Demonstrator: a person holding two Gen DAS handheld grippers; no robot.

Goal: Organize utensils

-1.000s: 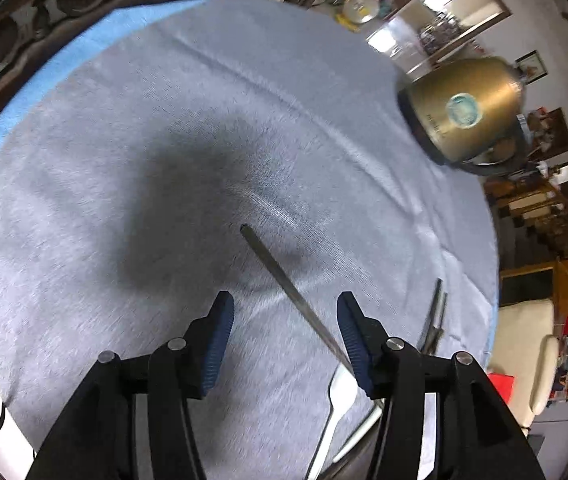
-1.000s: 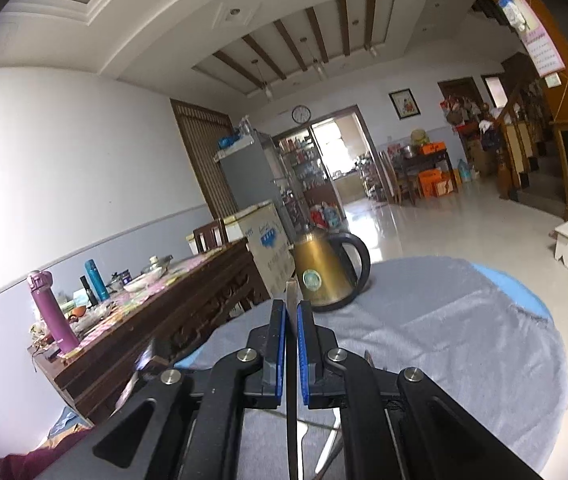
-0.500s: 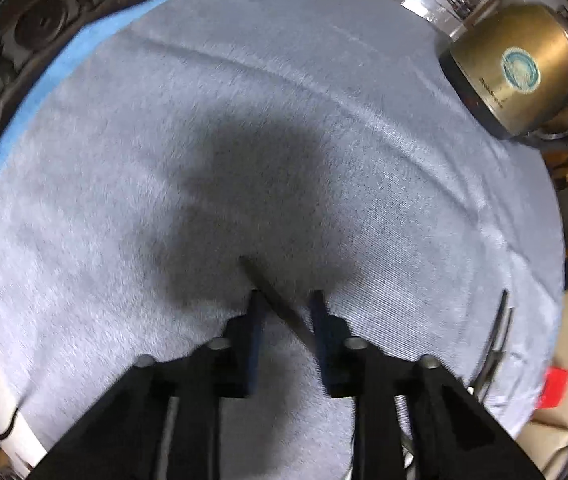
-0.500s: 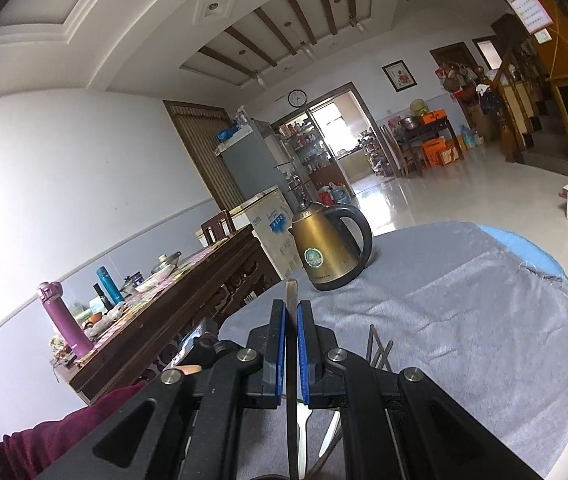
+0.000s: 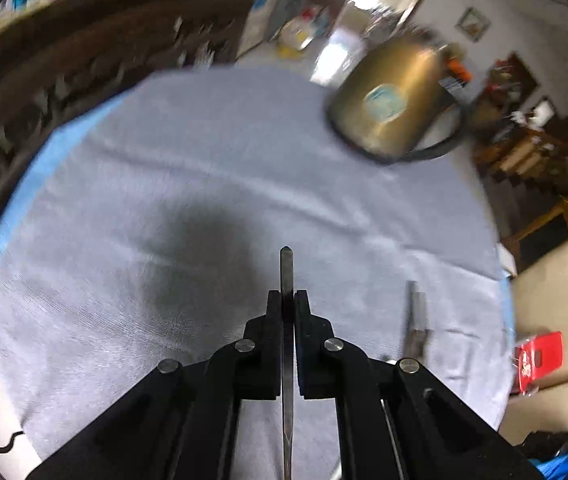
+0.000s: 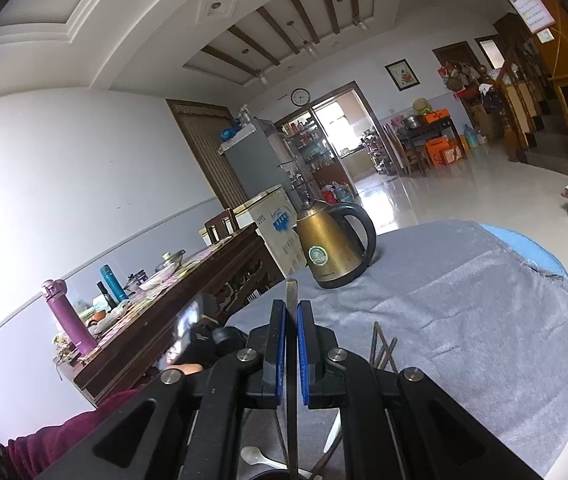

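My left gripper (image 5: 287,298) hangs above the grey cloth (image 5: 163,208). Its jaws are closing tight on a flat steel utensil (image 5: 286,268), with the pads pressed on both sides. The handle's end pokes forward past the fingertips and its head is hidden below. Several more utensils (image 5: 416,316) lie on the cloth to the right. My right gripper (image 6: 292,308) is held about level over the table, shut on another flat steel utensil (image 6: 292,292). Past it, thin utensils (image 6: 382,344) lie on the cloth, and a white spoon (image 6: 255,456) shows beneath.
A gold kettle (image 6: 332,248) with a black handle stands at the far side of the round table (image 6: 532,252). A dark wooden sideboard (image 6: 171,300) with bottles runs along the left. A person's maroon sleeve (image 6: 43,440) is at lower left. A cream chair (image 5: 548,312) stands right.
The left gripper came down around the utensil lying on the cloth, shut on it and lifted it clear. The right gripper stayed shut on its utensil and barely moved.
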